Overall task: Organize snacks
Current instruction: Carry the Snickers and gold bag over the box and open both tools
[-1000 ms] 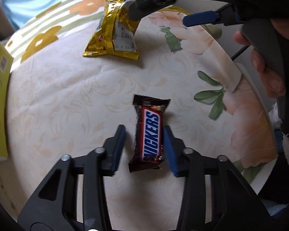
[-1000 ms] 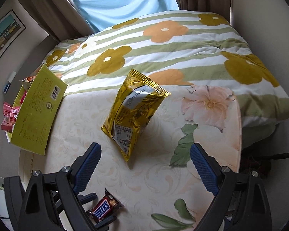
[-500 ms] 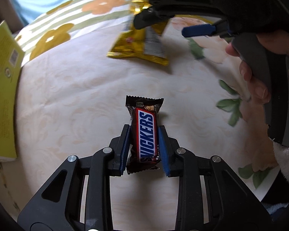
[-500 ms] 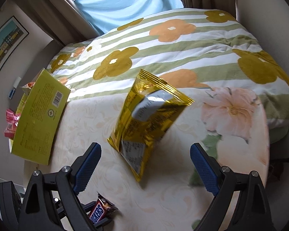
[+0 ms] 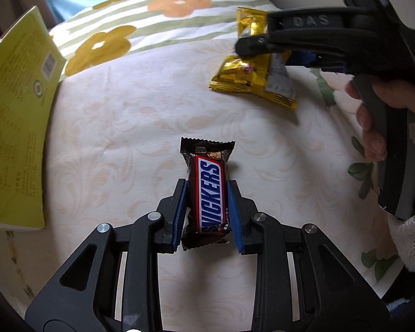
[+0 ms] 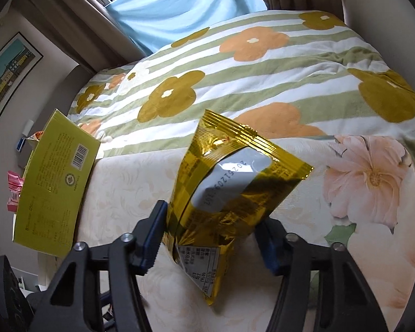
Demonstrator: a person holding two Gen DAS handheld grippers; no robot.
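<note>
My left gripper (image 5: 207,215) is shut on a Snickers bar (image 5: 209,191), both blue pads pressed on its sides, just above the cream tablecloth. My right gripper (image 6: 211,238) is closed around the lower part of a gold snack bag (image 6: 224,191), with the pads against its edges. The bag also shows in the left wrist view (image 5: 254,74), partly hidden behind the right gripper's body.
A yellow-green box (image 6: 55,191) stands open at the table's left edge; it also shows in the left wrist view (image 5: 13,127). Pink packets (image 6: 13,196) sit behind it. A flowered striped blanket (image 6: 235,77) lies beyond the round table (image 5: 124,116).
My left gripper closed on the Snickers bar and lifted it slightly. My right gripper moved forward and closed around the gold bag.
</note>
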